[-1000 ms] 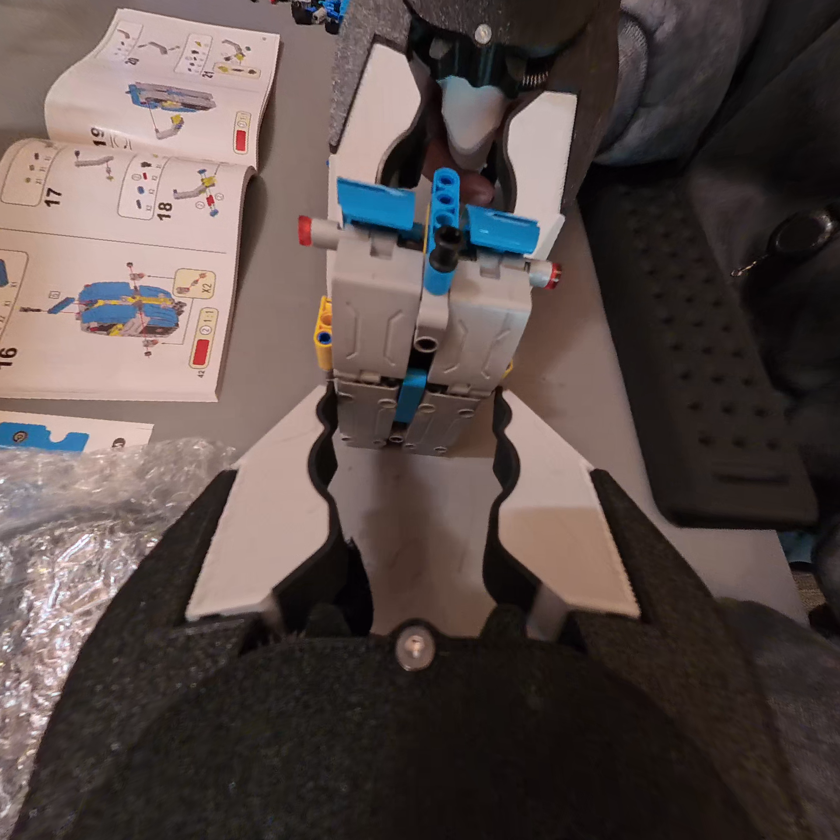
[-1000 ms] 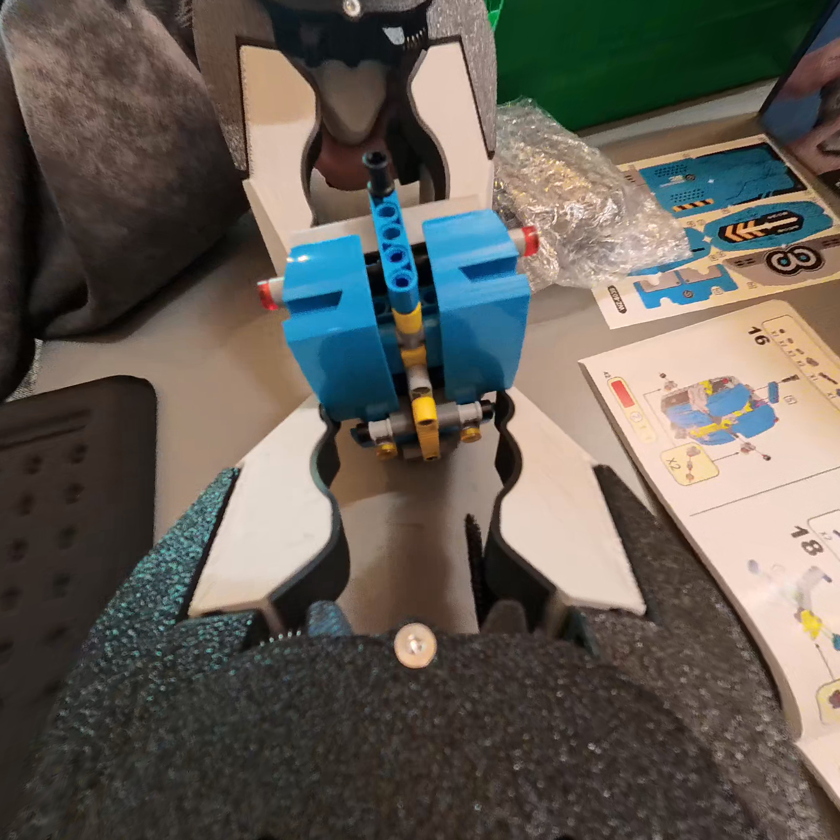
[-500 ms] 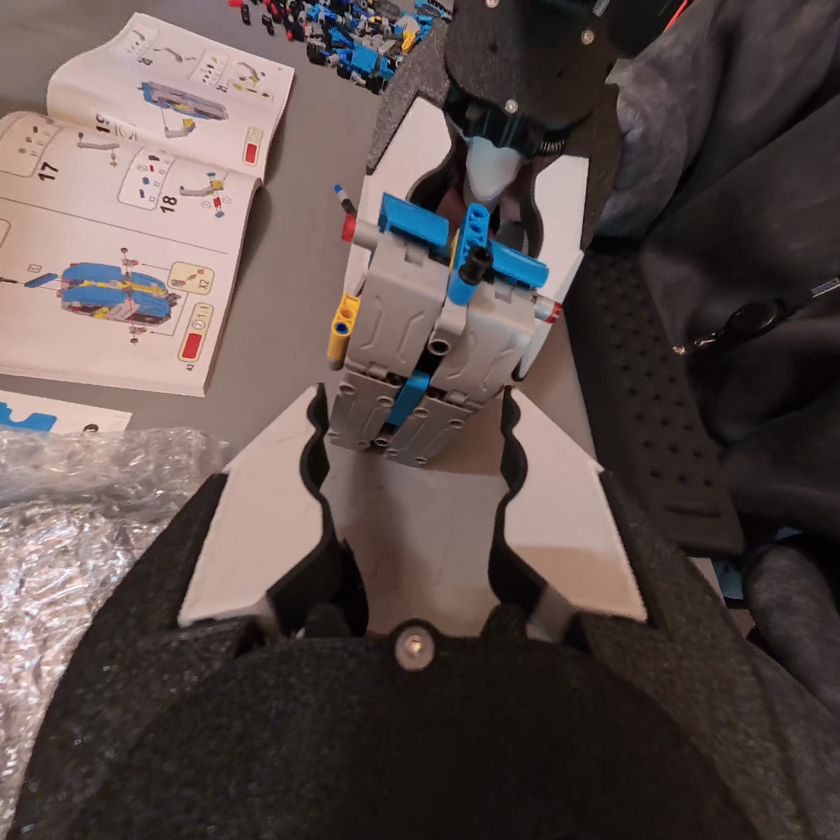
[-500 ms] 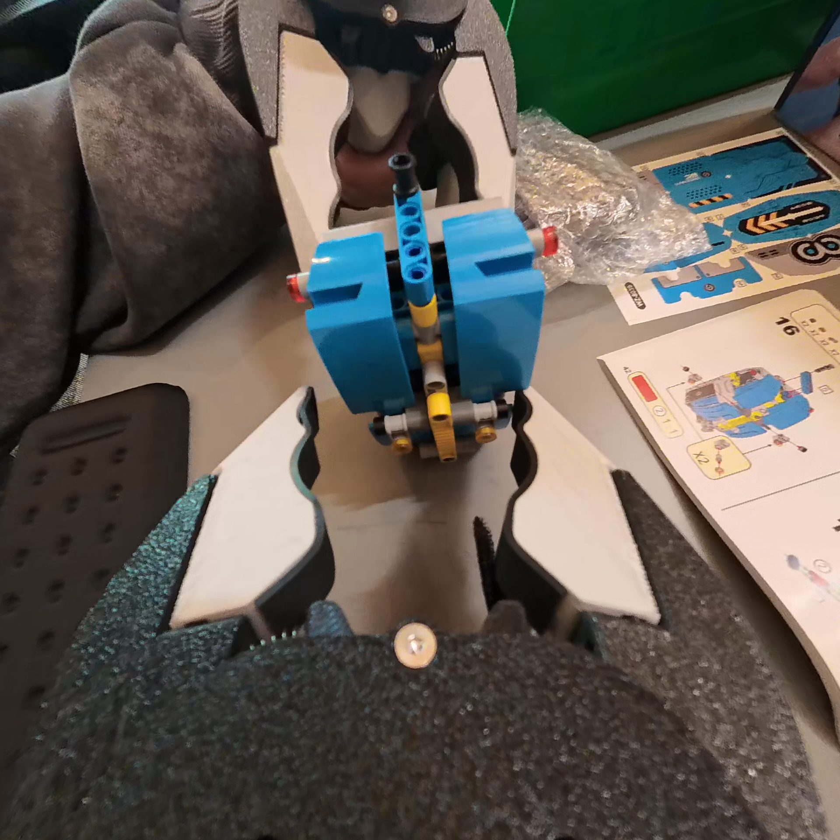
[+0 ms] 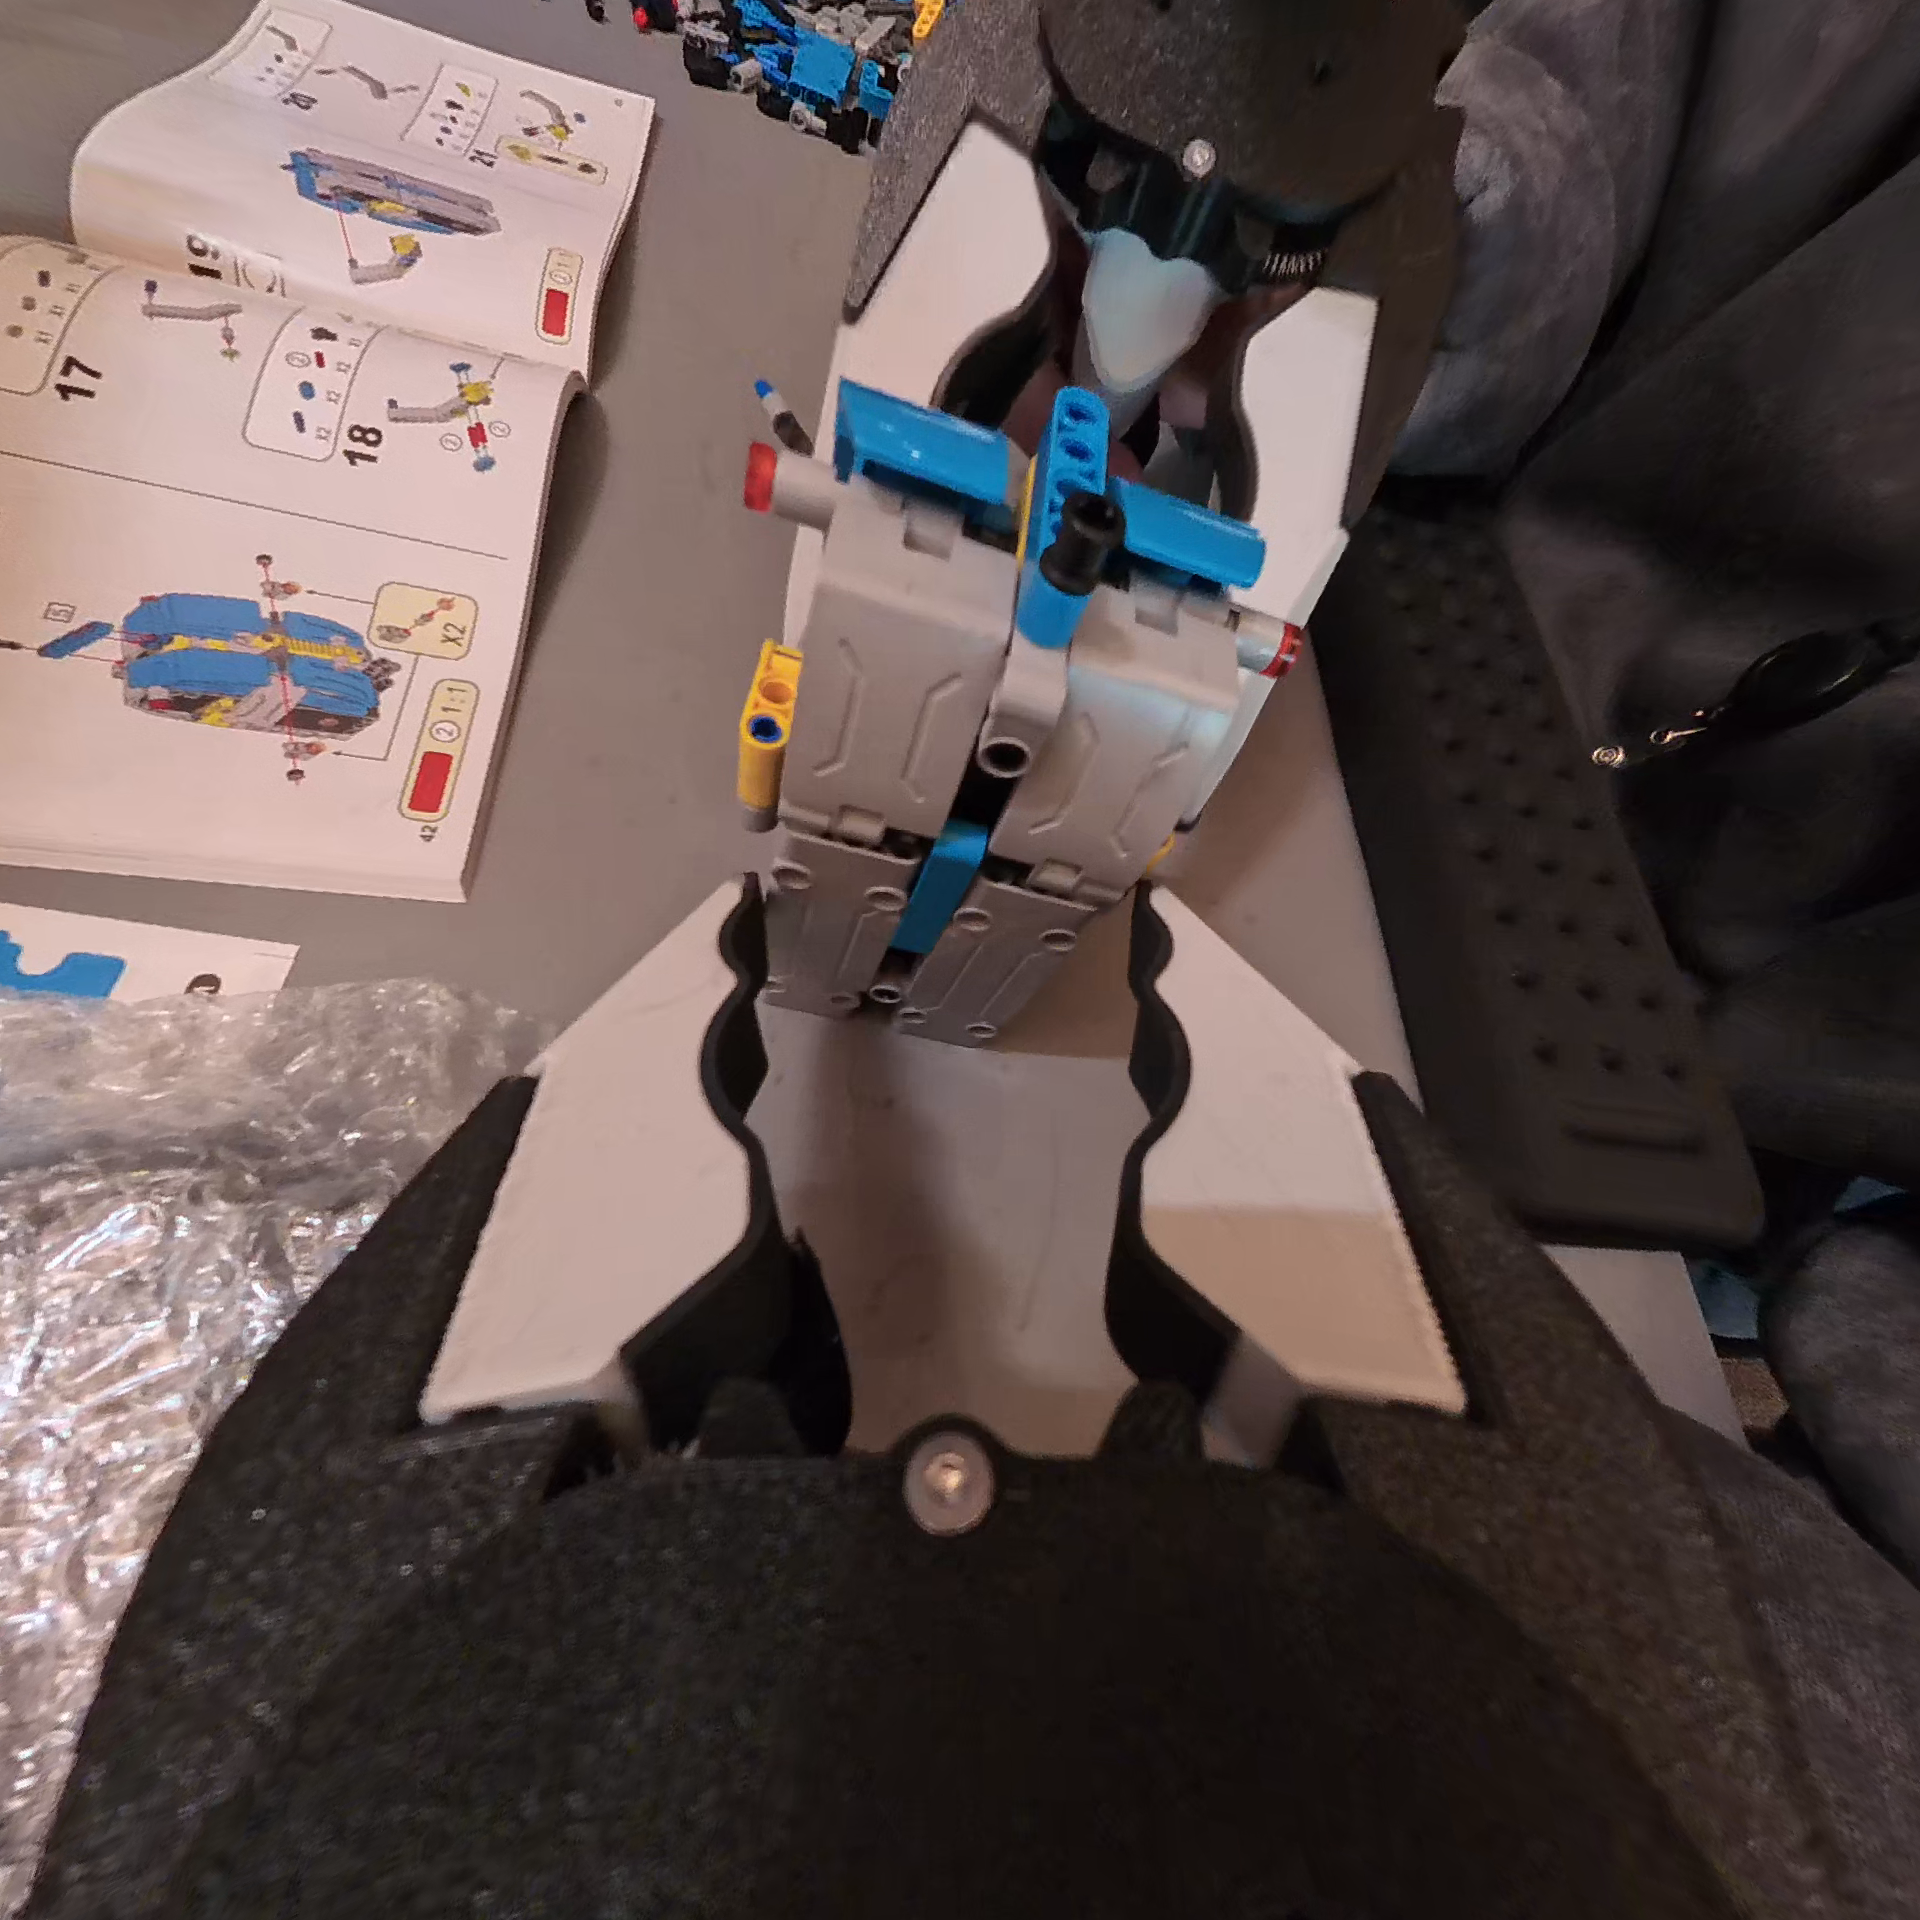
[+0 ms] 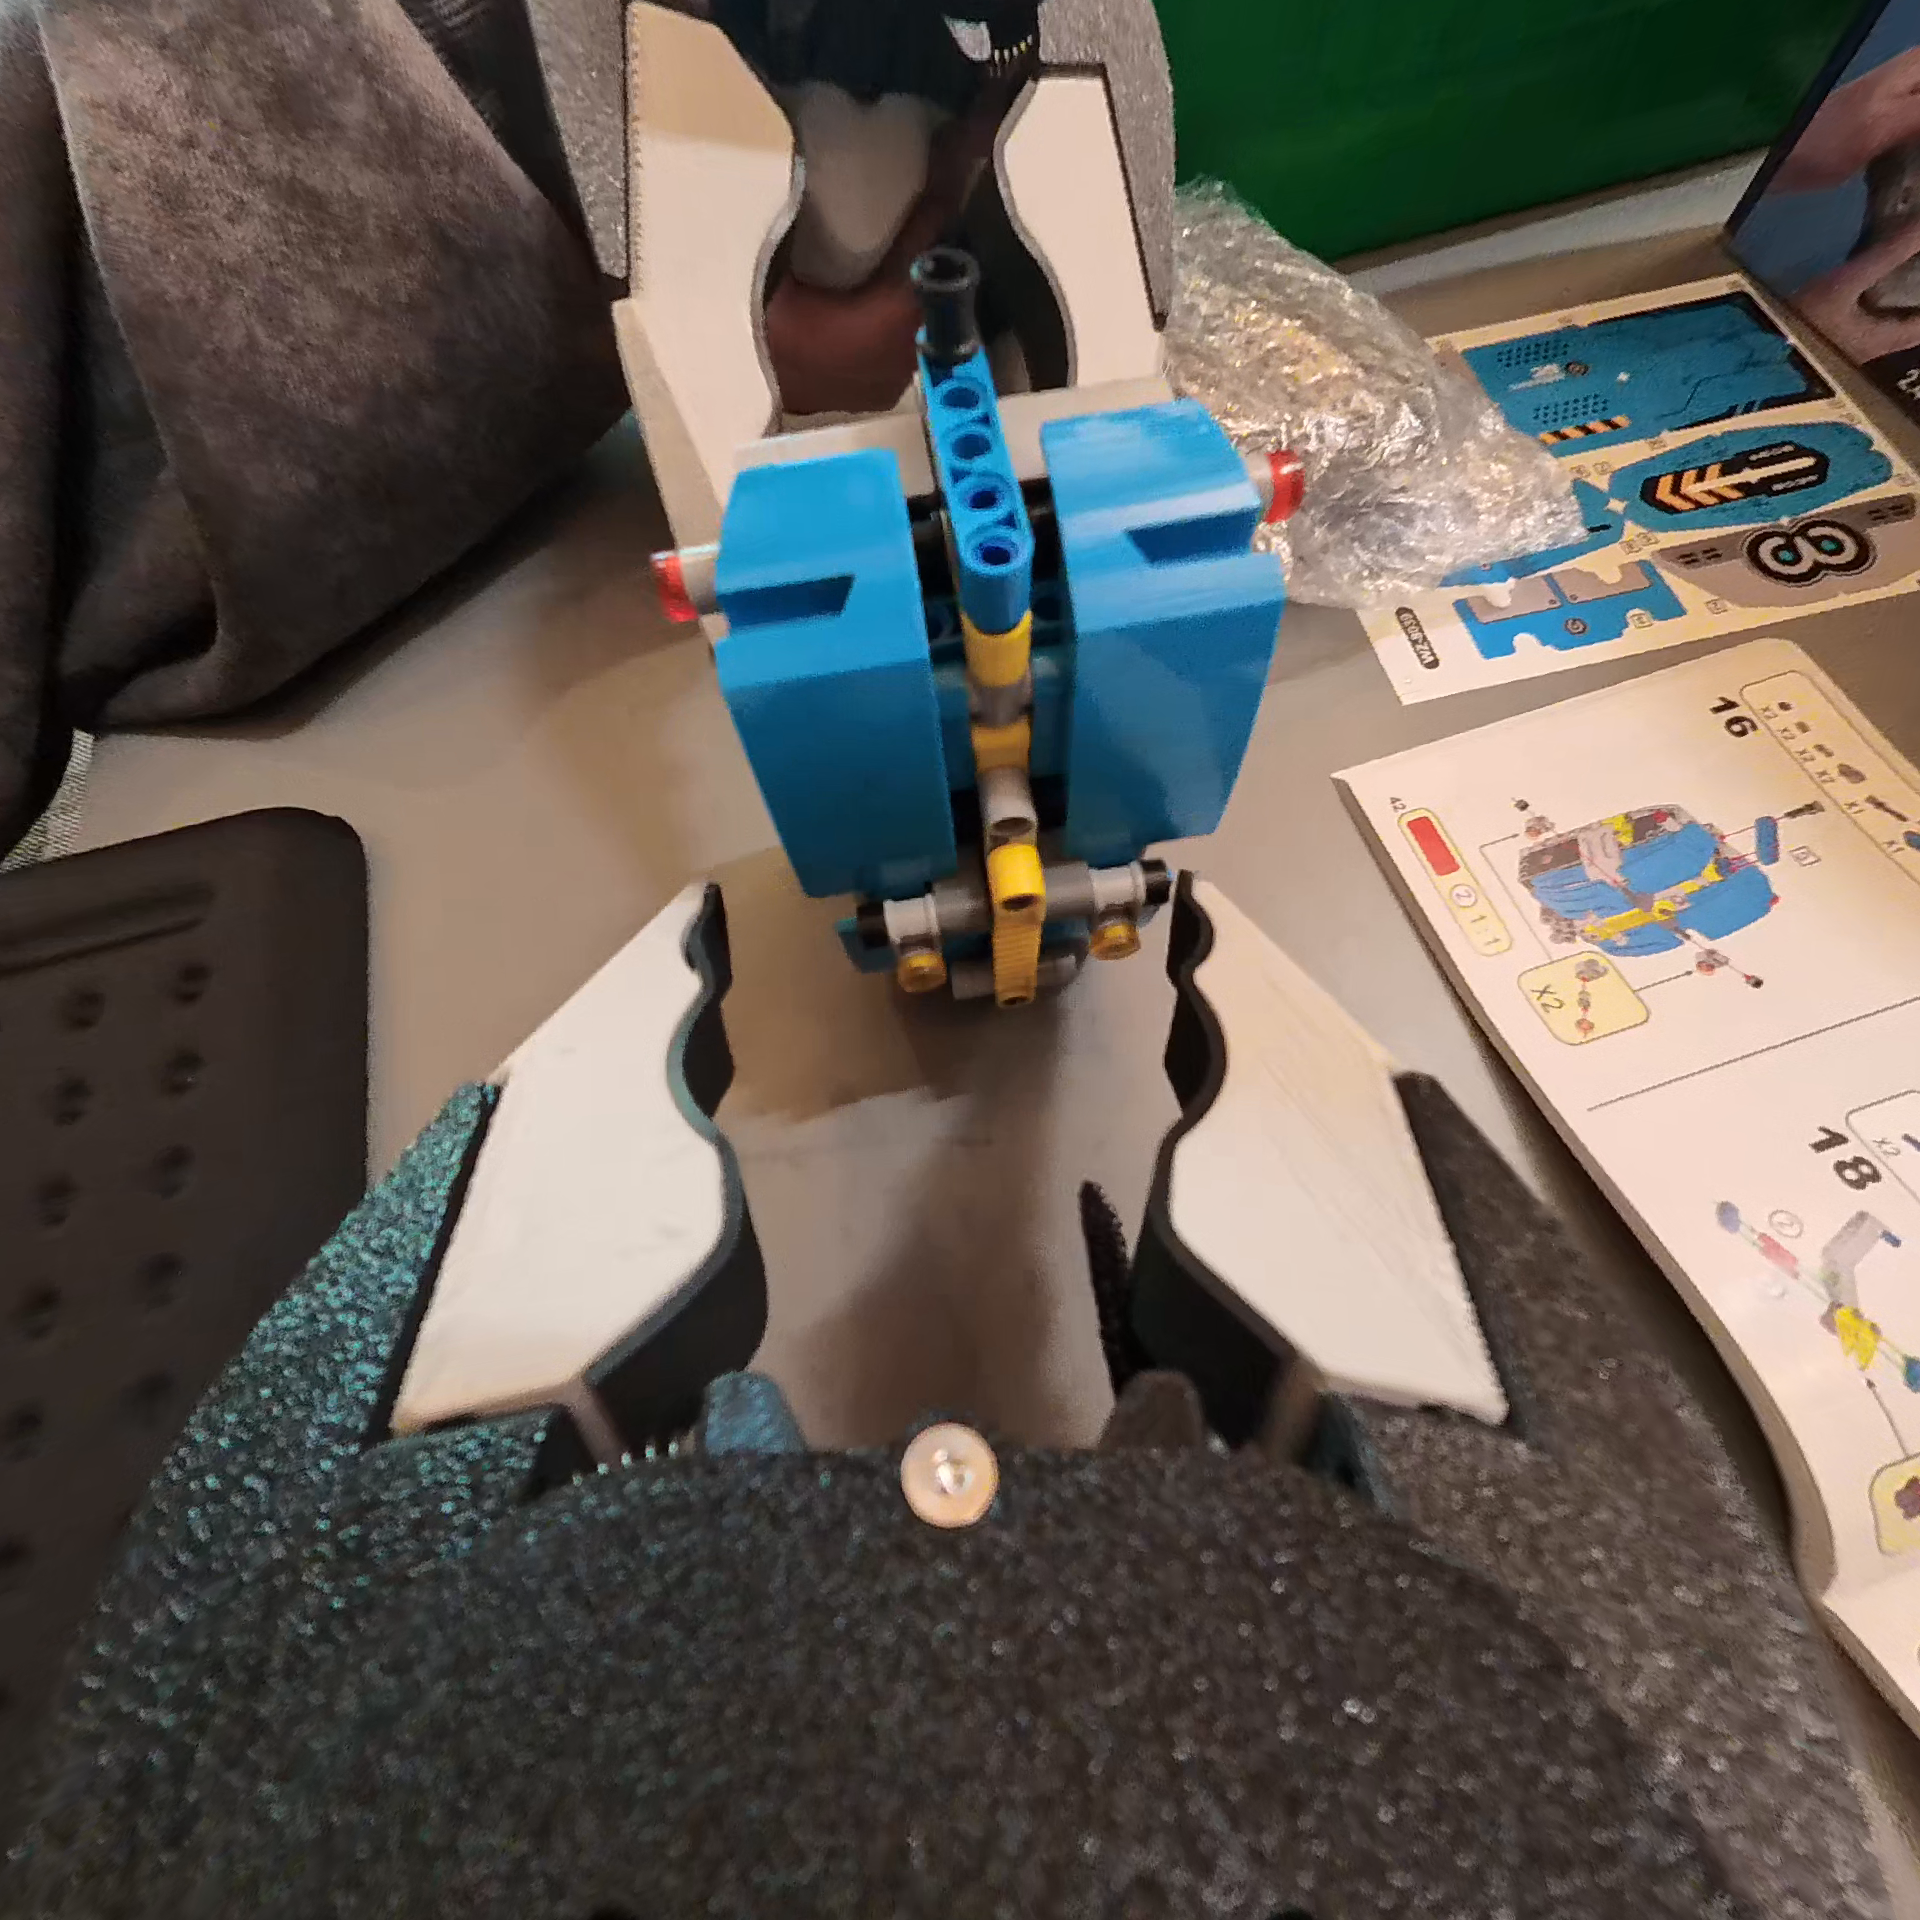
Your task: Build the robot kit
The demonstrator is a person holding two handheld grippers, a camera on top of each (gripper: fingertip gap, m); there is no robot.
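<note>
Blue-and-grey brick model with red-tipped axles hangs above the grey table, between my two claws. My left gripper clamps its grey lower end, with both black pads against the sides, and I judge that this holds it steady. My right gripper is released at the yellow-pinned end; its fingers stand apart from the bricks. An open white instruction booklet lies near, and crumpled clear plastic wrap lies beside my left claw.
</note>
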